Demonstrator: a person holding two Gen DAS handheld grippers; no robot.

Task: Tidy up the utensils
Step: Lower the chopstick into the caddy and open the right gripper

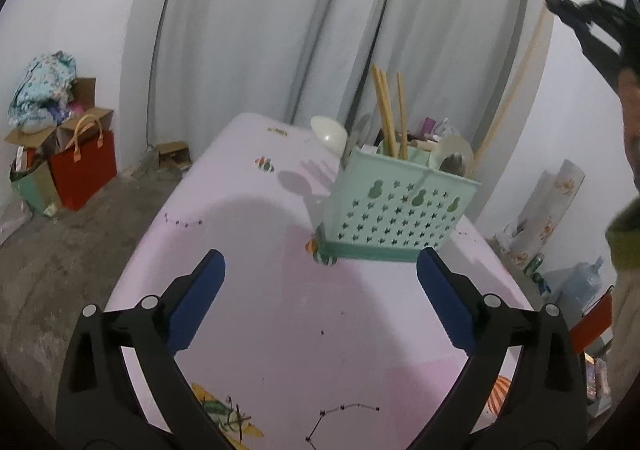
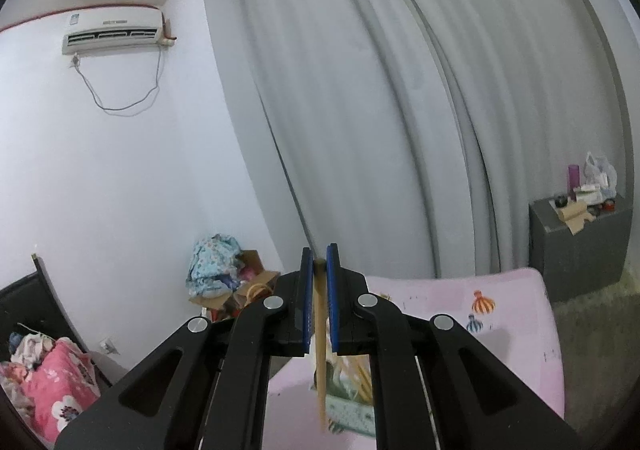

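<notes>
A mint-green perforated utensil holder (image 1: pixel 400 206) stands upright on the pink table (image 1: pixel 260 290). It holds several wooden chopsticks (image 1: pixel 386 114), a white spoon (image 1: pixel 328 134) and a metal spoon (image 1: pixel 452 162). My left gripper (image 1: pixel 320 253) hangs just in front of the holder, open wide with nothing between its blue pads (image 1: pixel 200 298). My right gripper (image 2: pixel 319 262) is shut on one wooden chopstick (image 2: pixel 320 350), which hangs down over the holder (image 2: pixel 352 414). In the left wrist view that gripper (image 1: pixel 588 26) is high at the upper right, the chopstick (image 1: pixel 516 90) slanting down toward the holder.
A person (image 1: pixel 628 210) stands at the right edge. On the floor to the left are a red bag (image 1: pixel 84 166) and cardboard boxes (image 1: pixel 172 154). A grey cabinet (image 2: pixel 576 246) stands beyond the table's far end, before grey curtains (image 2: pixel 360 110).
</notes>
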